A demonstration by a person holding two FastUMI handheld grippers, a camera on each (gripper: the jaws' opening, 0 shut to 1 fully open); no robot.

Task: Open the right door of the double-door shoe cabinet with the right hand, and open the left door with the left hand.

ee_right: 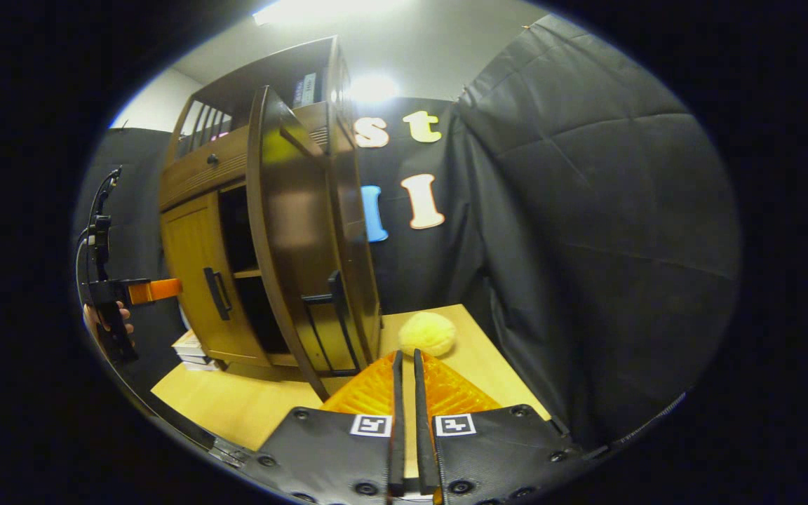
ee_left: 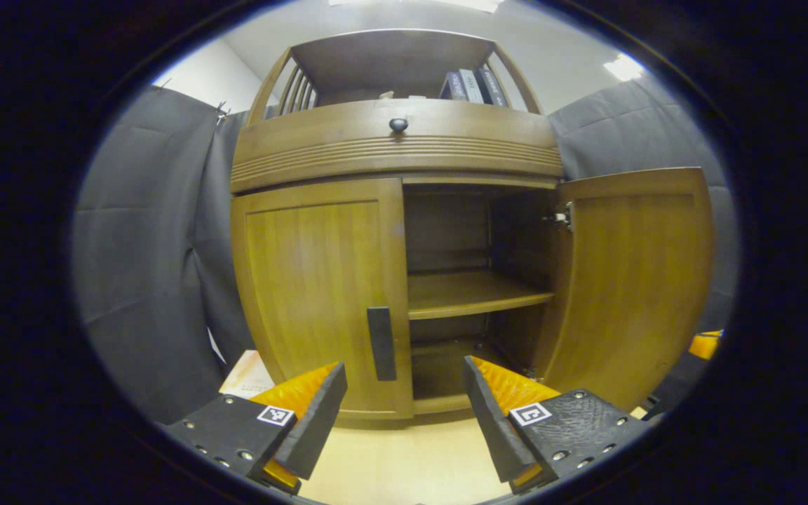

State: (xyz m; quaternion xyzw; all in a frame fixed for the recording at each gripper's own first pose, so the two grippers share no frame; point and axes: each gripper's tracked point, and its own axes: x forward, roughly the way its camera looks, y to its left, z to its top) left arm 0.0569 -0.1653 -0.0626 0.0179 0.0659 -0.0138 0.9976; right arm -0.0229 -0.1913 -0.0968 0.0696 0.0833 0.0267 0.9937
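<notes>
With the right door [ee_left: 628, 280] swung wide, the open left tool [ee_left: 404, 410] faces the left door's upright handle [ee_left: 381, 343], apparently just ahead, between its fingers.

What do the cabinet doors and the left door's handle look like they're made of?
The left door and the open right door look like wood or wood veneer: vertical grain shows, and a glossy varnish reflects light on the right door's outer face. The handle is a dark, matte flat bar, maybe metal or plastic; I cannot tell which.
</notes>
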